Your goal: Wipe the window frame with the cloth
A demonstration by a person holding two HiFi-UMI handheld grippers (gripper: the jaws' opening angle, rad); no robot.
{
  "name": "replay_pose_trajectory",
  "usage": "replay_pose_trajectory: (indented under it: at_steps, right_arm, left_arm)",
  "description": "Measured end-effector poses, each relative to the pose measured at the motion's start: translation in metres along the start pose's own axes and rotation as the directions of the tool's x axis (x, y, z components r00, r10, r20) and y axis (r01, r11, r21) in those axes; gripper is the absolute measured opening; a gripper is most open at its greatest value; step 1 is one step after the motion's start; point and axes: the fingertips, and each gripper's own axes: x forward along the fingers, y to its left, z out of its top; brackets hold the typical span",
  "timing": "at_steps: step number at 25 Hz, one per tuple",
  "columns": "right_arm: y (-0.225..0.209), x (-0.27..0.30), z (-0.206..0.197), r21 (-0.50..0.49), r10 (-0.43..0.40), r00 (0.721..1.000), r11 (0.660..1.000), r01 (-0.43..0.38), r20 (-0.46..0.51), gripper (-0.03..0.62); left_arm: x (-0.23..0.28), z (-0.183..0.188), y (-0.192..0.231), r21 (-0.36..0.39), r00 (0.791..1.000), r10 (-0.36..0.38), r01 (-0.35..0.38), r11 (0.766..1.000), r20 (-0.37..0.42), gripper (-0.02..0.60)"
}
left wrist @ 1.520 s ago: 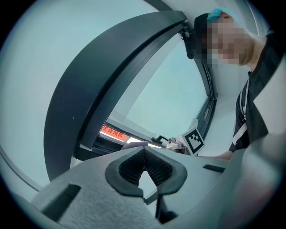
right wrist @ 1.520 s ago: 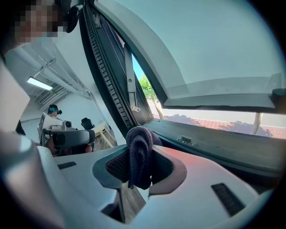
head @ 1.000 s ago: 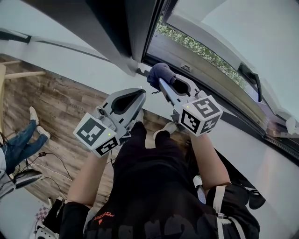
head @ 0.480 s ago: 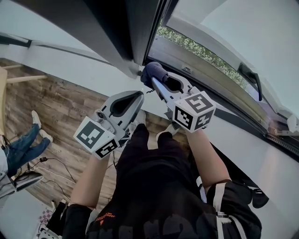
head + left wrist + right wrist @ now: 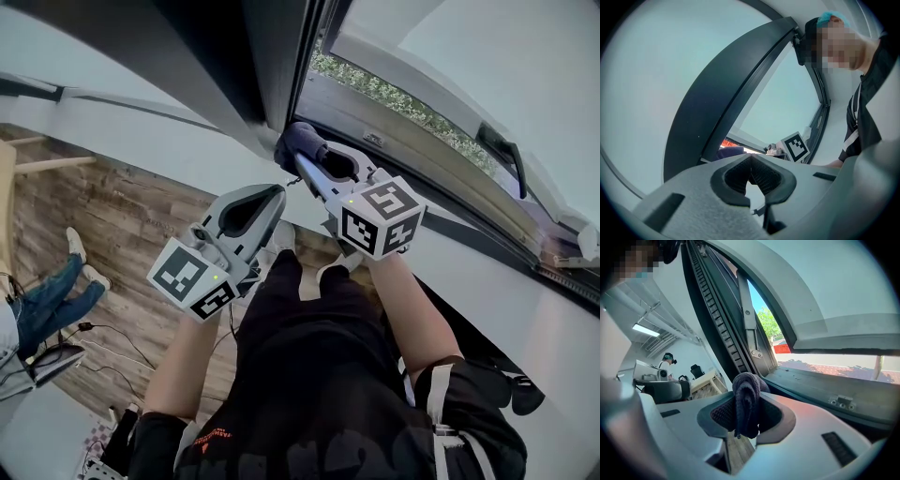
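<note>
The dark cloth (image 5: 746,399) hangs bunched between the jaws of the right gripper (image 5: 307,159), which are clamped on it, and it is up at the lower corner of the window frame (image 5: 267,66), where the dark upright meets the sill (image 5: 820,378). The left gripper (image 5: 751,158) is held lower and near it, jaws together with nothing between them, above the wooden floor (image 5: 103,216)

Bright daylight floods through the window (image 5: 441,56); fisheye edges curve and darken.
</note>
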Motion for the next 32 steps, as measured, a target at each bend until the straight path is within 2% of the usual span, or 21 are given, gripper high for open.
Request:
replay_pose_trajectory:
  at_steps: [10, 14, 19, 25, 32]
  right_arm:
    - [-0.002, -0.024, 0.008, 0.020, -0.003, 0.999, 1.000, 0.002, 0.048, 0.098]
    - [-0.017, -0.061, 0.013, 0.033, -0.049, 0.994, 0.998, 0.046, 0.095, 0.100]
    - [-0.059, -0.129, 0.005, 0.070, -0.136, 0.982, 0.989, 0.127, 0.128, 0.100]
    - [-0.113, -0.225, -0.016, 0.148, -0.285, 0.943, 0.954, 0.261, 0.171, 0.098]
    - [-0.172, -0.338, -0.053, 0.232, -0.456, 0.871, 0.881, 0.413, 0.184, 0.098]
  left_arm:
    - [0.017, -0.001, -0.019, 0.018, 0.998, -0.047, 0.047, 0.999, -0.032, 0.018]
    - [0.039, -0.002, -0.039, 0.039, 0.994, -0.098, 0.101, 0.994, -0.057, 0.018]
    - [0.079, -0.011, -0.081, 0.056, 0.983, -0.158, 0.163, 0.985, -0.092, 0.018]
    - [0.131, -0.033, -0.145, 0.073, 0.951, -0.262, 0.277, 0.958, -0.163, 0.018]
    - [0.176, -0.061, -0.211, 0.078, 0.917, -0.331, 0.355, 0.931, -0.223, 0.018]
